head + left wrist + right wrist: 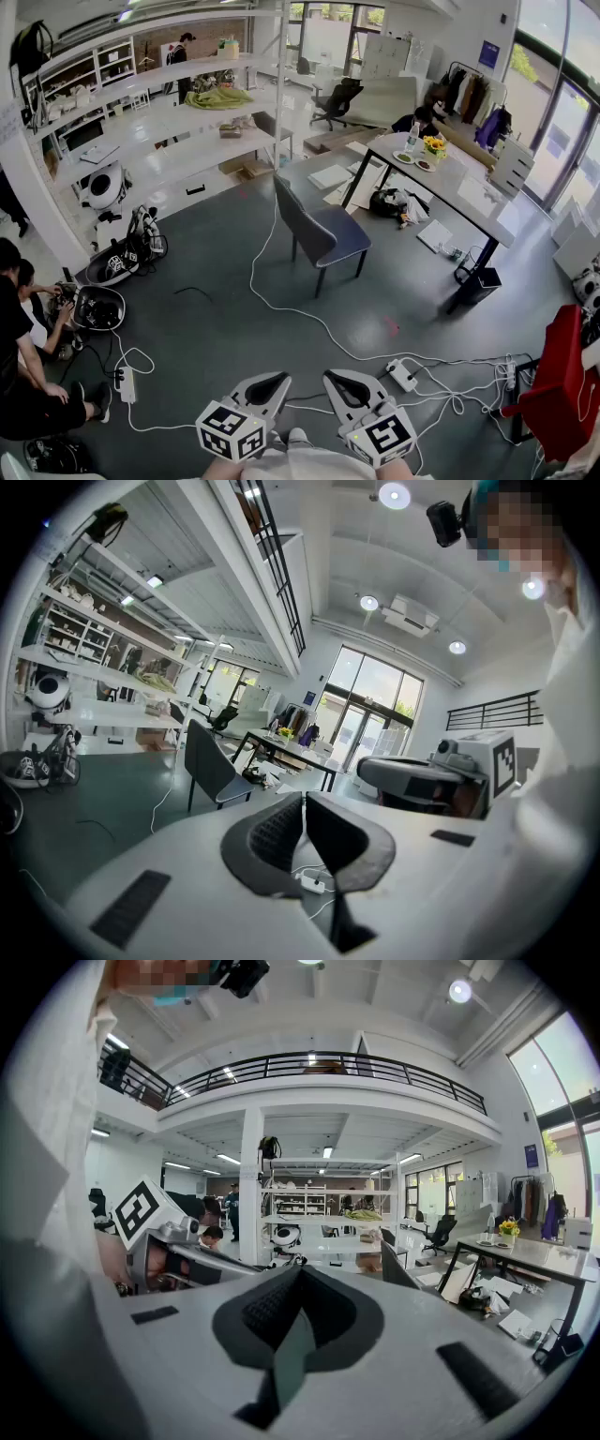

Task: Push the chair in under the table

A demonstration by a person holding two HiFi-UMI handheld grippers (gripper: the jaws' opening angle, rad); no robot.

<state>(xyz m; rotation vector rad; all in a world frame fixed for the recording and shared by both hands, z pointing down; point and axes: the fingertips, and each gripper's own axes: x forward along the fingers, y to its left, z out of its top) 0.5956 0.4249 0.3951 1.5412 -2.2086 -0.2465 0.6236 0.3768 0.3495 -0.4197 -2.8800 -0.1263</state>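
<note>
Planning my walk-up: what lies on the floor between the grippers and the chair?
In the head view, a white cable snakes across the grey floor.

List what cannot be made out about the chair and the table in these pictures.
- Head view: the table hides much of the floor beneath its top.
- Right gripper view: the chair has its seat and legs hidden behind the right gripper.
- Head view: what the plates hold is too small to identify.
</note>
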